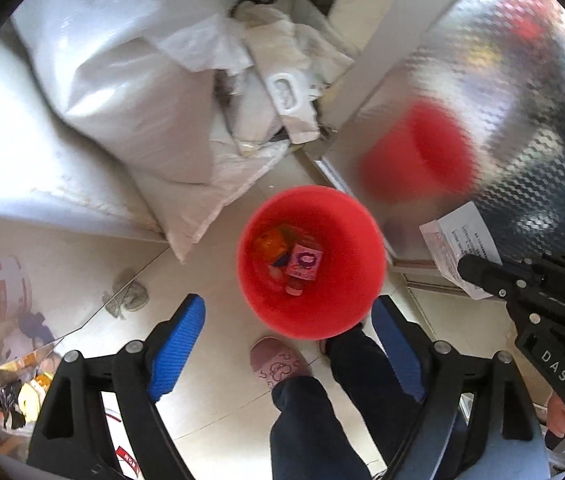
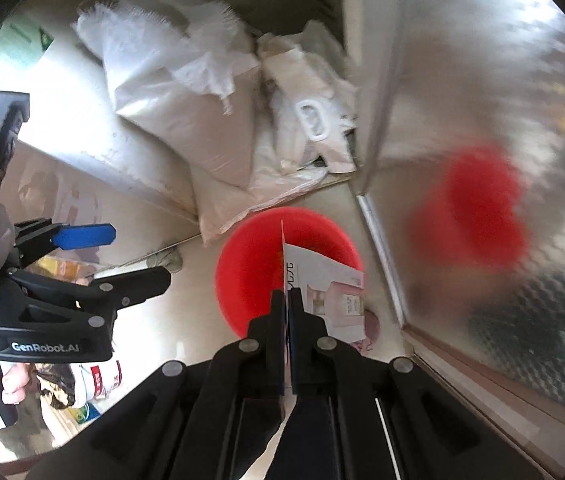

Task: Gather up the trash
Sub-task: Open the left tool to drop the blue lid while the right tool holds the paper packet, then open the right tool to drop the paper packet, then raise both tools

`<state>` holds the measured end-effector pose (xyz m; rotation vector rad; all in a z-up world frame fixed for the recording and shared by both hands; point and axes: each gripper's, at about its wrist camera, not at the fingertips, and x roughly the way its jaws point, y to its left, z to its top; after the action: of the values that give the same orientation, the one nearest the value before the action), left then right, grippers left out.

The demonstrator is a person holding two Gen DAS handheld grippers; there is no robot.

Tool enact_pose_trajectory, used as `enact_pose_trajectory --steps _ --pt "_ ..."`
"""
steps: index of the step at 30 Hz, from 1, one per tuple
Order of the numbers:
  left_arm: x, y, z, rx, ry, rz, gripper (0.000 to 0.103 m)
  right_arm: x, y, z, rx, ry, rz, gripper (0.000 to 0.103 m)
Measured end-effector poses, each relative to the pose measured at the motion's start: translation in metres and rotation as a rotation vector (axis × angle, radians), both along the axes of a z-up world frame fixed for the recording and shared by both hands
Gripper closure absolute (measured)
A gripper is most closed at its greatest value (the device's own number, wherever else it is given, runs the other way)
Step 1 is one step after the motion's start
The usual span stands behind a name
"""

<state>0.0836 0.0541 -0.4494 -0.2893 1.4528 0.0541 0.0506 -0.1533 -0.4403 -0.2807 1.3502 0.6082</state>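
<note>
Take the red bin (image 1: 310, 262) on the tiled floor as your mark. Your left gripper (image 1: 288, 344) hangs above it, pointing almost straight down, its blue pads (image 1: 176, 348) spread wide to either side of the bin's near rim with nothing between them. Down inside the bin lie a pink carton (image 1: 304, 264), an orange packet (image 1: 270, 242) touching it, and a small pinkish bottle (image 1: 293, 289) against the carton's near edge. Your right gripper (image 2: 286, 304) is also over the bin, its jaws pressed tight on a flat printed leaflet (image 2: 330, 292) that stands on edge above the bin's opening; from the left camera the same leaflet (image 1: 458, 248) shows to the right of the bin. Beyond the bin, white sacks (image 1: 130, 92) are piled against the wall. To the bin's right stands a shiny metal panel (image 1: 502, 100) with a blurred red reflection. Just on the near side of the bin are your pink slipper (image 1: 278, 364) and dark trouser legs (image 1: 322, 420)
</note>
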Motion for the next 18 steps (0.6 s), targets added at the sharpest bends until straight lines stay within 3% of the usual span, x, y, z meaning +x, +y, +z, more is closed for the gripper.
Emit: enact_pose_trajectory --steps 12,15,17,18 --pt "-0.028 0.032 -0.015 0.033 0.026 0.088 0.019 -0.009 0.036 -0.032 -0.044 0.076 0.126 0.101" --pt "-0.034 0.035 -0.013 0.037 0.025 0.088 0.019 -0.013 0.040 -0.033 -0.073 0.059 0.155 0.089" --pt "-0.037 0.036 -0.008 0.046 0.022 0.082 0.019 -0.016 0.040 -0.029 -0.075 0.051 0.165 0.060" --pt "-0.038 0.036 -0.004 0.048 0.016 0.080 0.019 -0.017 0.040 -0.026 -0.074 0.047 0.166 0.055"
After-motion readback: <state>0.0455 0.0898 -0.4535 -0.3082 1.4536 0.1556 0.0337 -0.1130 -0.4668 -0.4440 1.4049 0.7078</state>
